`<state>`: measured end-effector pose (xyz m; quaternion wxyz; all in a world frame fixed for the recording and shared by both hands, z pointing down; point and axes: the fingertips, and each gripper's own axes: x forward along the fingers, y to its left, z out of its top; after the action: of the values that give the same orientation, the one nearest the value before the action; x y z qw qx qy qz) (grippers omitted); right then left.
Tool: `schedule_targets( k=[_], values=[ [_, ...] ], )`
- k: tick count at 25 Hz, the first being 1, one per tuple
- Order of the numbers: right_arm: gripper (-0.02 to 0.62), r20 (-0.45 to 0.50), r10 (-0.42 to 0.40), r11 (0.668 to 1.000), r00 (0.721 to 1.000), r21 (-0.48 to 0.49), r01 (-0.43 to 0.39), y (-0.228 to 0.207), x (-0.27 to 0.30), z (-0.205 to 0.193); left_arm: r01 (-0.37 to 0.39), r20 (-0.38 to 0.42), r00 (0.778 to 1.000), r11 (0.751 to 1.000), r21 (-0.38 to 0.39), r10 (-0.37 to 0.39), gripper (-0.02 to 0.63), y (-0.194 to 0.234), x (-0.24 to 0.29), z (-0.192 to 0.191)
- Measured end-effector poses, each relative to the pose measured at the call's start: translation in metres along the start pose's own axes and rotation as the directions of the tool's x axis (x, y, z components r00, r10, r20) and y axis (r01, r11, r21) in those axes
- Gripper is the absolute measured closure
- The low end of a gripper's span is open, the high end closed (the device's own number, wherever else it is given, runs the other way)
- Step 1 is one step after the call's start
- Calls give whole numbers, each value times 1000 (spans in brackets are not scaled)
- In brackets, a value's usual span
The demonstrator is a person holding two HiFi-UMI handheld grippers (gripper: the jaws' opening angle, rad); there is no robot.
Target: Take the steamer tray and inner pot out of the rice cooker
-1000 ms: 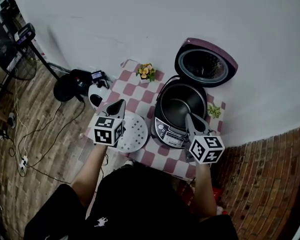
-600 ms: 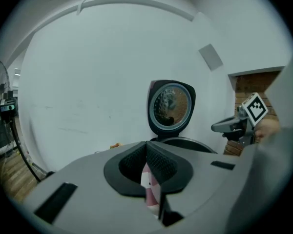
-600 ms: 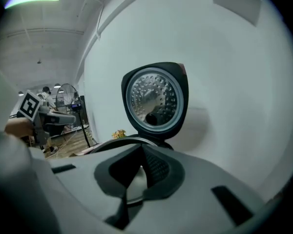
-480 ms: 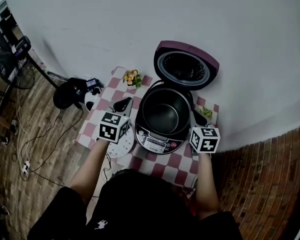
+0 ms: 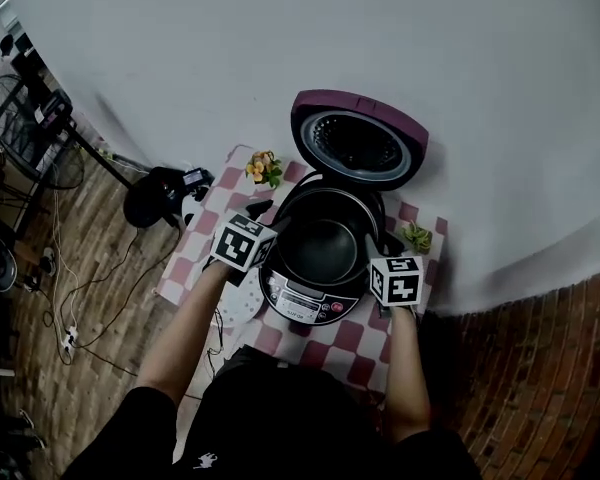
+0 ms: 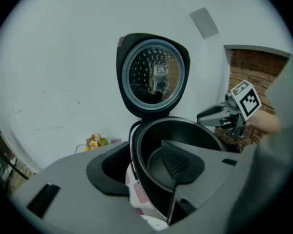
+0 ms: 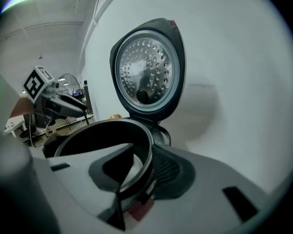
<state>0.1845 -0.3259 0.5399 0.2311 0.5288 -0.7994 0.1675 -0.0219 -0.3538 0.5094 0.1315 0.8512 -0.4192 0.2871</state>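
Seen from above, the round silver-and-black rice cooker [image 5: 305,306] stands on a pink-and-white checked tablecloth [image 5: 345,336]. Its purple domed lid [image 5: 360,143] is thrown back at 12 o'clock. The dark, round metal inner pot [image 5: 325,250] sits in the cooker. The left gripper [image 5: 273,220] is at the pot's 9 o'clock rim and the right gripper [image 5: 377,248] at its 3 o'clock rim.

Only the head view takes in the white, perforated plastic steamer tray [image 5: 235,308]. It lies flat on the cloth at the cooker's 8 o'clock, partly under the left hand. The same view adds a small bunch of orange-yellow flowers [image 5: 265,168] at 10 o'clock and a green sprig [image 5: 417,236] at 3 o'clock.

The head view does not settle the jaws; the gripper views do. In the left gripper view the jaws have just been opening and stand wide. They straddle the pot's rim, one outside the wall and the other, with its ribbed pad, inside the bowl, and neither presses. That view also catches the right gripper across the pot, at 3 o'clock, before a red brick wall [image 6: 254,67].

In the right gripper view the jaws have likewise just been opening and are released. The rim runs between them, with the ribbed pad just beside it. This view shows the lid's perforated silver inner plate [image 7: 146,77] face-on, and the left gripper at 9 o'clock.
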Motion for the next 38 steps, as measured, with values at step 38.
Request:
schedule_targets(
  k=[38],
  values=[
    [437,-304,-152,975,941,110,193,18,-2,-36,298,-267,946,820,489,-184,431,-7,117,3]
  ],
)
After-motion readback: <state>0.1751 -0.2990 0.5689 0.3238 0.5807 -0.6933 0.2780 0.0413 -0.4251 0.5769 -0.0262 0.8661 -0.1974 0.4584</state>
